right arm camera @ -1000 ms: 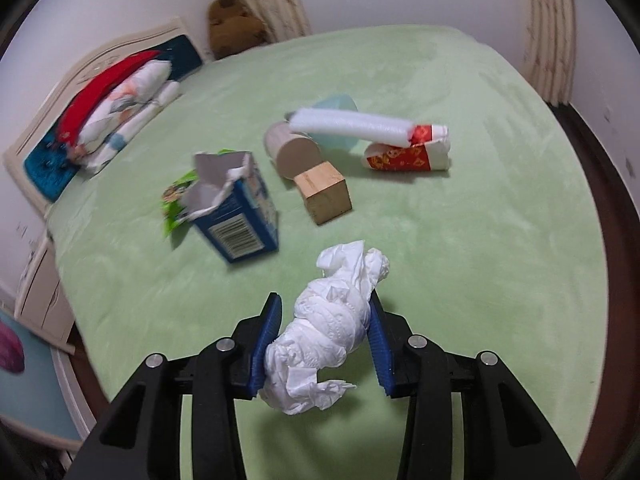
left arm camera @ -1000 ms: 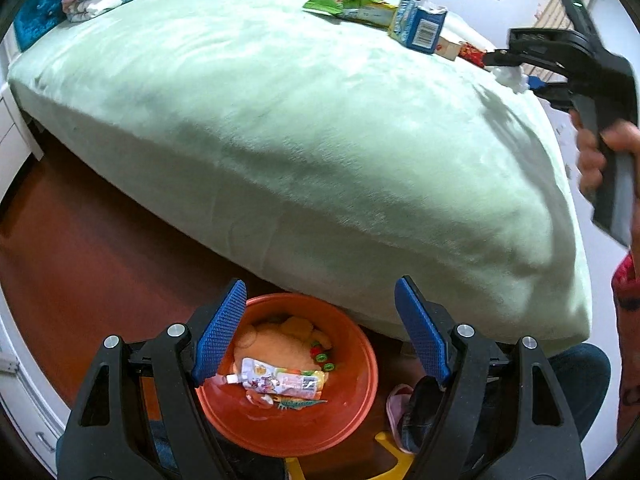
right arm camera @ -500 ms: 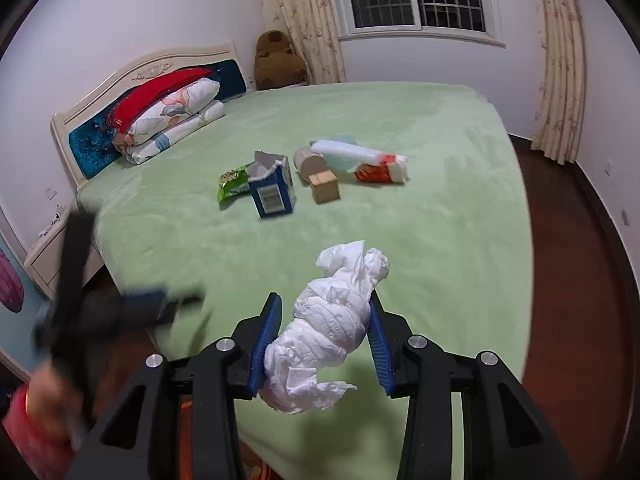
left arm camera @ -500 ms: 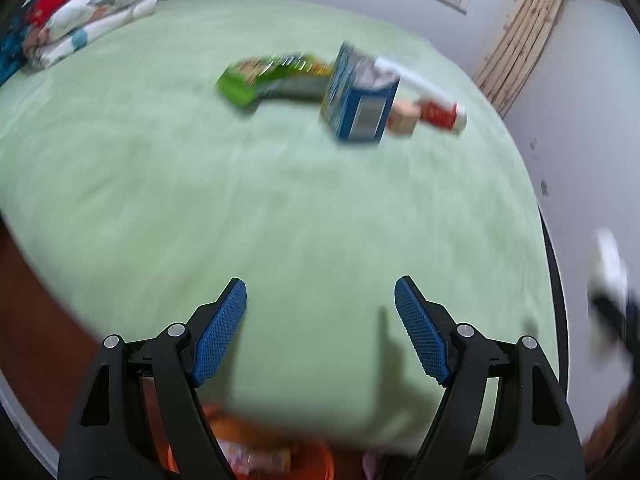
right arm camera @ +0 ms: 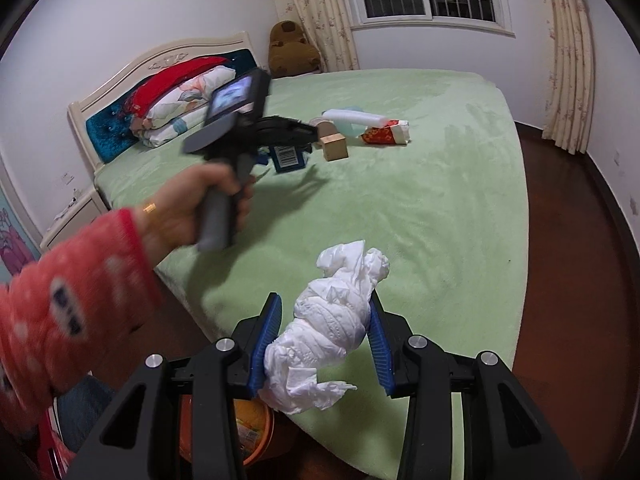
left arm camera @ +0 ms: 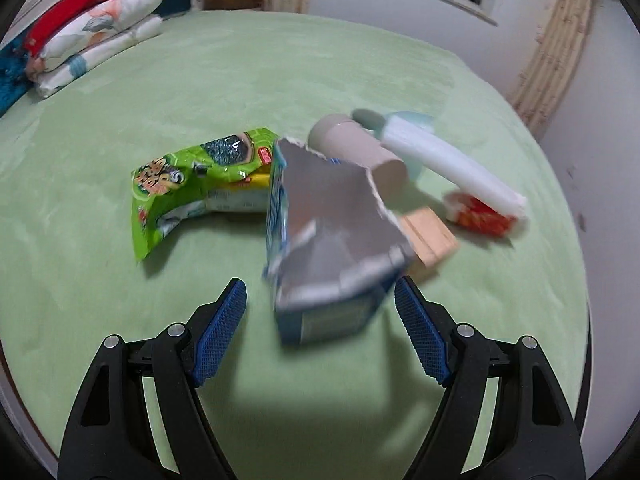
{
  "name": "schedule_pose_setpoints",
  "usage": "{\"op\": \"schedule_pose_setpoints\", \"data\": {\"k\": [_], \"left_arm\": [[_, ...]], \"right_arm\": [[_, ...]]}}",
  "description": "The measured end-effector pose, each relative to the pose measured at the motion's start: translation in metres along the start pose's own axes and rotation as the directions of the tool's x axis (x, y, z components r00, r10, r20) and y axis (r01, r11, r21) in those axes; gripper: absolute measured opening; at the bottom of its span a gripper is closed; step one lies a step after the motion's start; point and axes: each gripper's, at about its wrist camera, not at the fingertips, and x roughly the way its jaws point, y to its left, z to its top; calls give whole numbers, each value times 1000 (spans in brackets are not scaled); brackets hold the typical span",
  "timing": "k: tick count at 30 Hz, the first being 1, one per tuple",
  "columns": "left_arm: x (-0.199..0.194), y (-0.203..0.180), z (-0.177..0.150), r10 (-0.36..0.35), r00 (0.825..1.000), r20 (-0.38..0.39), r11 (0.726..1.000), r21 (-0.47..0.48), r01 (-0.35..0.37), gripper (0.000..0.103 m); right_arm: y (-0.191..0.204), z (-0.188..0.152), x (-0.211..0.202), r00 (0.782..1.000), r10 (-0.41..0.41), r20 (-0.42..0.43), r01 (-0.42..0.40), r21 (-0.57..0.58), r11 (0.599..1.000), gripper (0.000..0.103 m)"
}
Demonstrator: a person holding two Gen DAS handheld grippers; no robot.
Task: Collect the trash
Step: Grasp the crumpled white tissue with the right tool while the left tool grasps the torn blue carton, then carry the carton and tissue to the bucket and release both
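On the green bedspread (left arm camera: 320, 60) ahead of my left gripper (left arm camera: 320, 332) stands a torn blue carton (left arm camera: 332, 240), its ripped grey flap lifted toward me. My left jaws are spread wide on either side of the carton's near end and hold nothing; the right pad looks very near its corner, but through the blur I cannot tell whether it touches. Just left of the carton lies a crumpled green snack bag (left arm camera: 192, 184). Behind it are a grey cardboard tube (left arm camera: 356, 152), a pale wooden block (left arm camera: 430, 236), a white foam roll (left arm camera: 452, 168) and, under the roll's far end, a red-and-white paper cup (left arm camera: 484, 216) on its side.

My right gripper (right arm camera: 324, 340) is clamped on a wad of white tissue (right arm camera: 332, 320), squeezed between both blue pads, at the foot edge of the bed. Below it, on the floor, part of an orange bin (right arm camera: 256, 428) shows. My left hand (right arm camera: 200, 204), in a red sleeve, grips the other tool's handle over the bed.
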Motion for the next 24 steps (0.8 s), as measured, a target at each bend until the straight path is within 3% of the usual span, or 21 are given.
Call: {"op": "schedule_pose_setpoints", "data": {"k": [2,4,7,10,14,24], "left_arm": [[7,-1,4,15,1000,-17,1000,-3,-15,75],[11,-1,3,0,1000,-30,1000,-9,0,51],[8,2,1,-10,1000,-23,1000,-15,10,51],[-1,-1,-2,7,1000,6,999,37,-7,50],[-16,5,-4,-29,999,19,999,43,28,50],[-101,35,-33,-86,990,109,992,103,75,50]], "right_arm": [[1,-2,2,1000,12,-8,-12,-2,1000,42],[2,-3,2,1000,16,-10,-16,-2,1000,42],[1,-4,1,1000,20,-5,-20,1,1000,42],[-1,-3,2,1000,25,-3,-25,7,1000,42],[2,-4,2,1000,30,-5,-30,8,1000,42],[22,-3,-2,999,35,6,-35,-23,999,42]]}}
